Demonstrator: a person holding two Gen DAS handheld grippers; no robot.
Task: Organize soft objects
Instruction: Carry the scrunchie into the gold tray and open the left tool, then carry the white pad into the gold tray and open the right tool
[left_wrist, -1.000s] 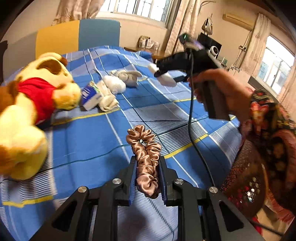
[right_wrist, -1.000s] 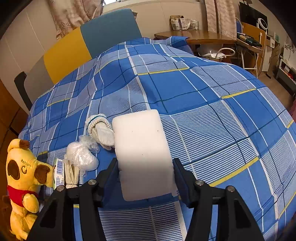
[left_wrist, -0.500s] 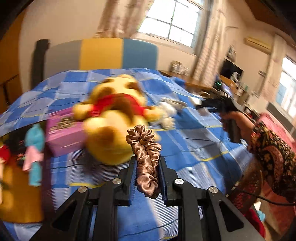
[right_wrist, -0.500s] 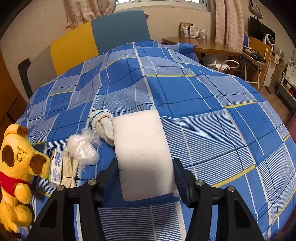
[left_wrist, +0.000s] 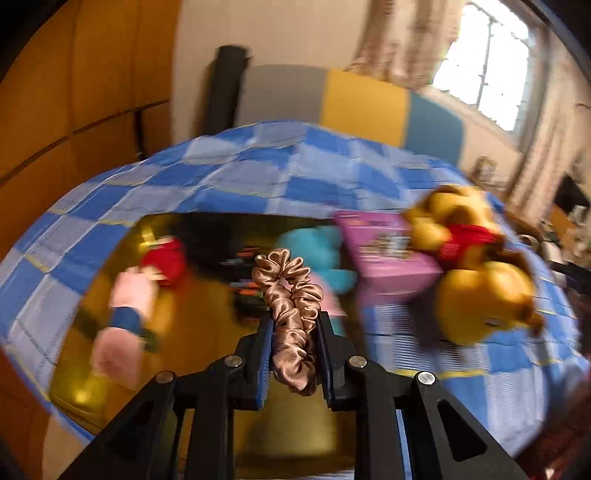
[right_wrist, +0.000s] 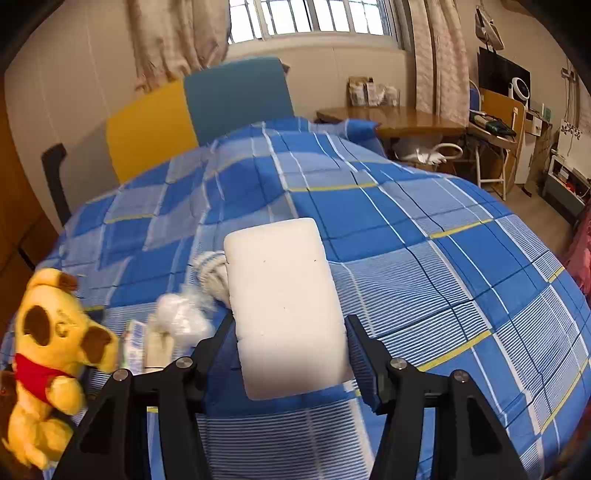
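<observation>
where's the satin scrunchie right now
In the left wrist view the satin scrunchie is clamped in the left gripper at center frame, held over a yellowish container, with the purple box to its right.

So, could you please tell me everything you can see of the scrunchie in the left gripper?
The scrunchie is a loop of shiny, satin-like fabric in a light brown or champagne tone, gathered into tight ruffles all along. It is squeezed flat into a long narrow shape between the two fingers of the left gripper, which is shut on its lower half. Its upper end sticks out past the fingertips and its lower end bulges out below. Only the fingers touch it; everything behind is motion-blurred.
</observation>
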